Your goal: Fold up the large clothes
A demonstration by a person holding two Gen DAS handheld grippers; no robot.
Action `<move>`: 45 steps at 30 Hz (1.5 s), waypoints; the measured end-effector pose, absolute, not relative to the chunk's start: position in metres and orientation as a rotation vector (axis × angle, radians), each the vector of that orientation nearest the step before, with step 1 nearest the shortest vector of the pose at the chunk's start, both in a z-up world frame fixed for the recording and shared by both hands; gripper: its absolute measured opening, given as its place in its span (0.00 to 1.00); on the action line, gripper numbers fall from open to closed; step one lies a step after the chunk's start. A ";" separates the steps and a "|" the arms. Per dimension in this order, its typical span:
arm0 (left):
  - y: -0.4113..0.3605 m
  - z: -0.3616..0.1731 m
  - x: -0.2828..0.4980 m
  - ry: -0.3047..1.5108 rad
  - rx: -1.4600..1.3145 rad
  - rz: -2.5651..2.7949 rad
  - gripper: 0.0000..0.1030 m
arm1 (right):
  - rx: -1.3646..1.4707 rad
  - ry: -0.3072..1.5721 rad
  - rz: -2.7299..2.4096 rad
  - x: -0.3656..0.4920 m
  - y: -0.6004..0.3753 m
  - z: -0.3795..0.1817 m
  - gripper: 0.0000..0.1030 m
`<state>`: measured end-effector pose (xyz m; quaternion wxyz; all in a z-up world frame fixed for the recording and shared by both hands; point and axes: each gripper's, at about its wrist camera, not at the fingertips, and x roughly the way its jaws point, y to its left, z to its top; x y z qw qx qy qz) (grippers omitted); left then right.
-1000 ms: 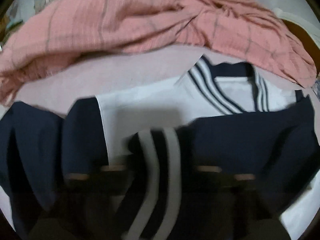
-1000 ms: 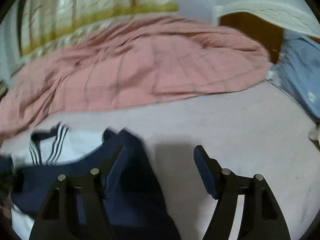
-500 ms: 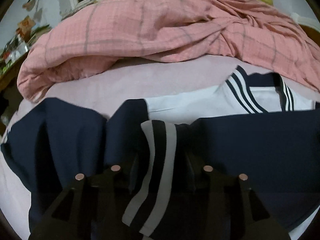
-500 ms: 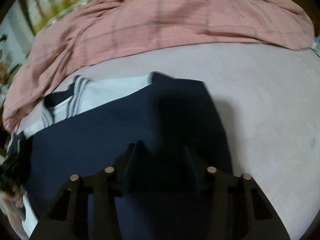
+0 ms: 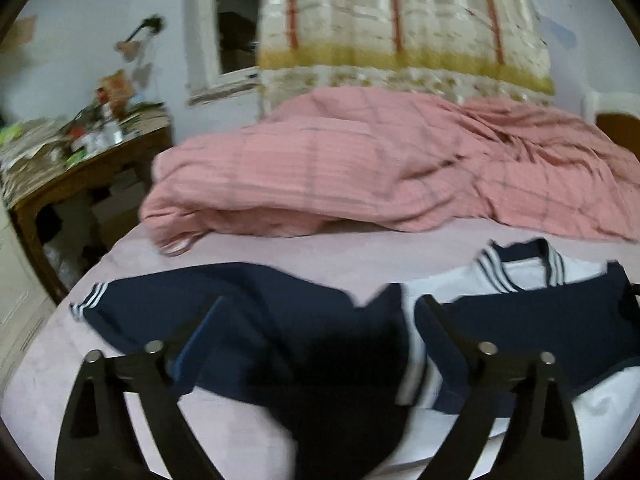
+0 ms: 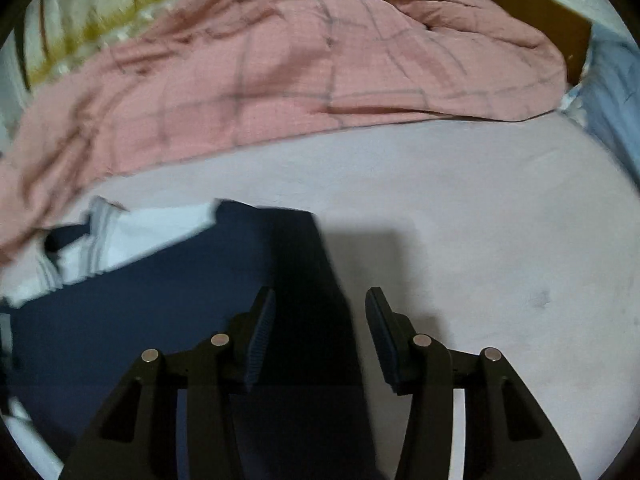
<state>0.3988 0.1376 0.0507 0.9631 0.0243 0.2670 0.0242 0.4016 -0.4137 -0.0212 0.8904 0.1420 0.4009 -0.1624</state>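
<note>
A navy and white sailor-style top (image 5: pixel 540 320) lies flat on the lilac bed sheet (image 5: pixel 60 360). Its striped collar (image 5: pixel 516 276) is at the far side, and one navy sleeve with a striped cuff (image 5: pixel 90 300) is spread to the left. My left gripper (image 5: pixel 322 300) hovers above the sleeve; its jaws are opening wide and grip nothing. In the right wrist view the top (image 6: pixel 140 320) fills the lower left. My right gripper (image 6: pixel 320 292) is half open low over the top's right edge. Navy cloth lies between the pads (image 6: pixel 262 320), which do not press on it.
A rumpled pink checked blanket (image 5: pixel 360 176) lies across the far half of the bed. A cluttered wooden side table (image 5: pixel 80 168) stands off the bed's left edge. A blue pillow (image 6: pixel 616 92) and a brown headboard (image 6: pixel 540 20) are at the right. Bare sheet (image 6: pixel 480 220) lies right of the top.
My left gripper let go of the striped band, opened wide, and rose and drew back from the top. My right gripper's jaws narrowed and it sank over the top's navy edge.
</note>
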 end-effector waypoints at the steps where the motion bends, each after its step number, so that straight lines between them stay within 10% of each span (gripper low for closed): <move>1: 0.150 0.046 0.403 0.550 0.007 0.064 0.93 | 0.286 0.805 -0.331 0.398 -0.410 -0.012 0.49; 20: 0.282 -0.063 0.457 0.809 -0.395 0.205 0.92 | 0.185 0.727 -0.194 0.342 -0.276 0.002 0.50; 24: 0.278 -0.064 0.462 0.819 -0.378 0.201 0.92 | 0.217 0.666 -0.197 0.286 -0.254 -0.003 0.79; 45: 0.308 -0.060 0.481 0.792 -0.350 0.150 0.91 | 0.156 0.704 -0.330 0.252 -0.244 -0.029 0.79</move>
